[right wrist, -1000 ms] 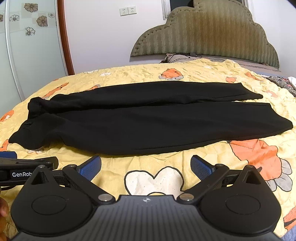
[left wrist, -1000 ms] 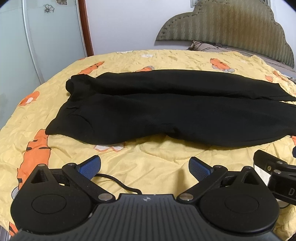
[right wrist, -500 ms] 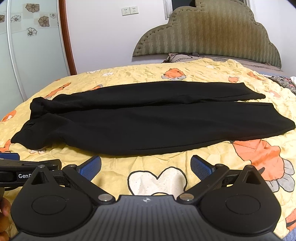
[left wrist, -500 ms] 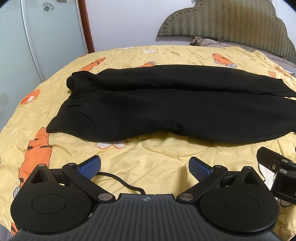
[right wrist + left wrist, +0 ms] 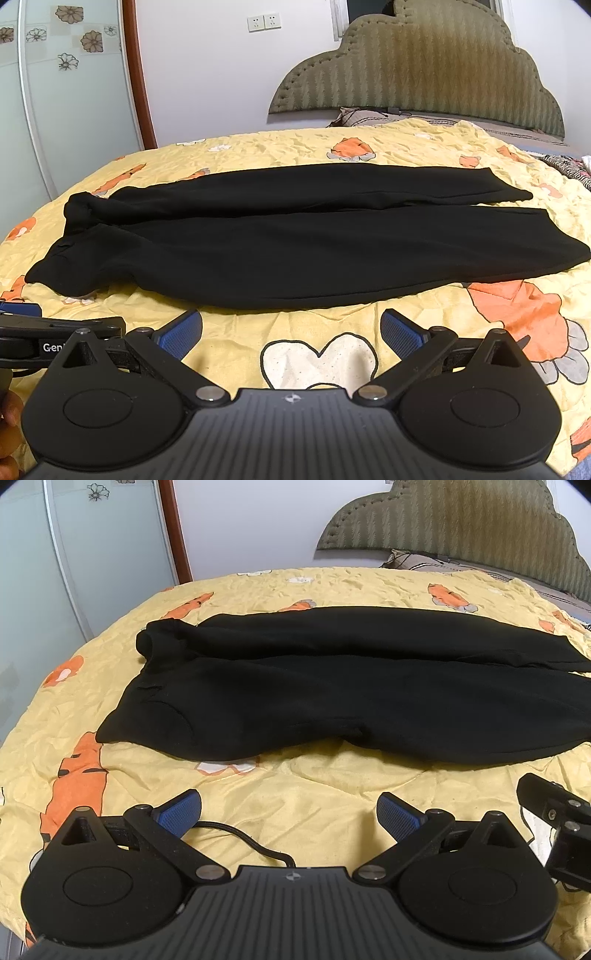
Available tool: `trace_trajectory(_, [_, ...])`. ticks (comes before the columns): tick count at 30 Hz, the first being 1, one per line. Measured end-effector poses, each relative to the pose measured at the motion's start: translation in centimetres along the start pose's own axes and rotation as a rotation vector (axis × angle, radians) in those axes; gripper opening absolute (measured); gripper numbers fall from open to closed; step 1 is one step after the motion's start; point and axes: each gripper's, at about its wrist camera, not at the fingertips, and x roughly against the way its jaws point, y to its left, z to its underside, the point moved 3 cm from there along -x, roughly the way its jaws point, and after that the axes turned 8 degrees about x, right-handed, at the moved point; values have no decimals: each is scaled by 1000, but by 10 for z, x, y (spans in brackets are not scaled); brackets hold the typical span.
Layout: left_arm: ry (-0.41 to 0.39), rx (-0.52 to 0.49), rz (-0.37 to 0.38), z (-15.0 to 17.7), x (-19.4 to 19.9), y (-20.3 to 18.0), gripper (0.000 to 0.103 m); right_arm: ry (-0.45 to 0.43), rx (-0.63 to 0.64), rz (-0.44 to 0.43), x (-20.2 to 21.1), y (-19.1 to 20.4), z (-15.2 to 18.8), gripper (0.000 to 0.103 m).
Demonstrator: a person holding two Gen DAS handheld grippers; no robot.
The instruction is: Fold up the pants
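Black pants (image 5: 332, 694) (image 5: 280, 243) lie flat across the yellow bedspread (image 5: 332, 797), waist at the left and both legs running to the right. My left gripper (image 5: 290, 812) hovers open over bare bedspread just short of the near edge of the pants, below the crotch. My right gripper (image 5: 291, 332) is open too, above a white heart print, a little short of the near leg. Nothing is between either pair of blue pads. The other gripper's black body shows at the right edge of the left wrist view and at the left edge of the right wrist view.
An olive padded headboard (image 5: 417, 70) and a patterned pillow (image 5: 373, 116) stand at the far right of the bed. A frosted sliding door (image 5: 74, 565) with a brown frame lies beyond the bed's left edge. A black cable (image 5: 251, 840) runs under my left gripper.
Both wrist views have tilted slightly so the pants sit a little lower in frame. Both grippers stay open and the pants have not moved.
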Motion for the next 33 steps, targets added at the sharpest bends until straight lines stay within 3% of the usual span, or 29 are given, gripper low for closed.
trace_trajectory(27, [13,13,-23,-4,-3,8,102,-17,66,-38,3,14,-10,103])
trace_trajectory(30, [0,10,-33,-9,-5,12,102,-47,89,-89,1,16,-19,103])
trace_trajectory(33, [-14,5,-34,-15,-8,18,102,-137,162,-207,0,22,-37,103])
